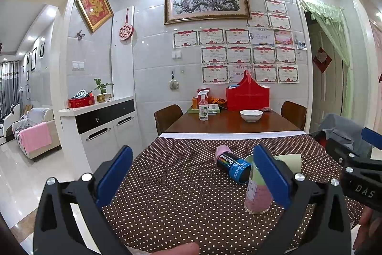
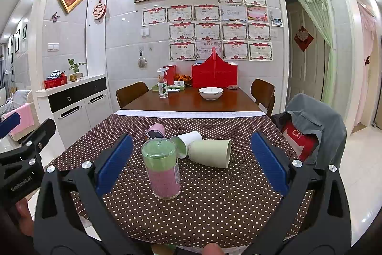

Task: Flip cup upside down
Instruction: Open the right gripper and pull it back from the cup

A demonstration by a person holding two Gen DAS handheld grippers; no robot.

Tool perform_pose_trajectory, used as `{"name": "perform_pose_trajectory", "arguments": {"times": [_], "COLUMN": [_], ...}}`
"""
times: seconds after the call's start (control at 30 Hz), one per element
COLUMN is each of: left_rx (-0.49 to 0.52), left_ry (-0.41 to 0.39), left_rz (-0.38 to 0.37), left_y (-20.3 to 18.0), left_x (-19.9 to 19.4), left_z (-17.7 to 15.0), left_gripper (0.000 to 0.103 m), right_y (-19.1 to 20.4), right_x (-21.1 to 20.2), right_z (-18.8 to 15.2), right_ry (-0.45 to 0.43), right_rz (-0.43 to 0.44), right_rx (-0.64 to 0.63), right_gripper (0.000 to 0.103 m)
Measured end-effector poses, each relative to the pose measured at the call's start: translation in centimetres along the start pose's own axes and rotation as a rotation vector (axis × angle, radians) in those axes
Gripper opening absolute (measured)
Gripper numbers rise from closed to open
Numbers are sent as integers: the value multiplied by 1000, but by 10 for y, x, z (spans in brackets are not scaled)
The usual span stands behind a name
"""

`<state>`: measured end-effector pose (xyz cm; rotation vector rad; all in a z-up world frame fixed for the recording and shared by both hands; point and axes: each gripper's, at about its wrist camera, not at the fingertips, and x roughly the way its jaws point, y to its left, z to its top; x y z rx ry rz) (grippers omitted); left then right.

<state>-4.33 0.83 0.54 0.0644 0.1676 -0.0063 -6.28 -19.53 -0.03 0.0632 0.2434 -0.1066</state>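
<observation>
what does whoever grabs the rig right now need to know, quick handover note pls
Left gripper: open, holding nothing, low over the near edge of the dotted tablecloth.
Right gripper: open, holding nothing, lined up on the cups.
Things: a clear cup with green and pink inside stands nearest, closed end up. Behind it three lie on their sides: a green cup, a white cup touching it, and a dark labelled can with a pink end.
Done: the clear cup looks already upside down, though I can't be sure.
Left: probably the lying cups; none is gripped yet.
</observation>
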Motion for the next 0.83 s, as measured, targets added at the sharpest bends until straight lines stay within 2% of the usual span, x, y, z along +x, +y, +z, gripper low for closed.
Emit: {"name": "perform_pose_trajectory", "arguments": {"times": [0.37, 0.83], "left_rx": [-8, -13], "left_ry": [8, 7], "left_rz": [-23, 16], "left_y": [-4, -5], "left_x": [0, 2], "left_z": [0, -1], "left_gripper": [99, 99], "right_y": [1, 2], "right_x": [0, 1], "right_z": [0, 0], "right_ry": [5, 10], "right_rz": [3, 6], "right_rx": [2, 10], "right_gripper": [97, 97]}}
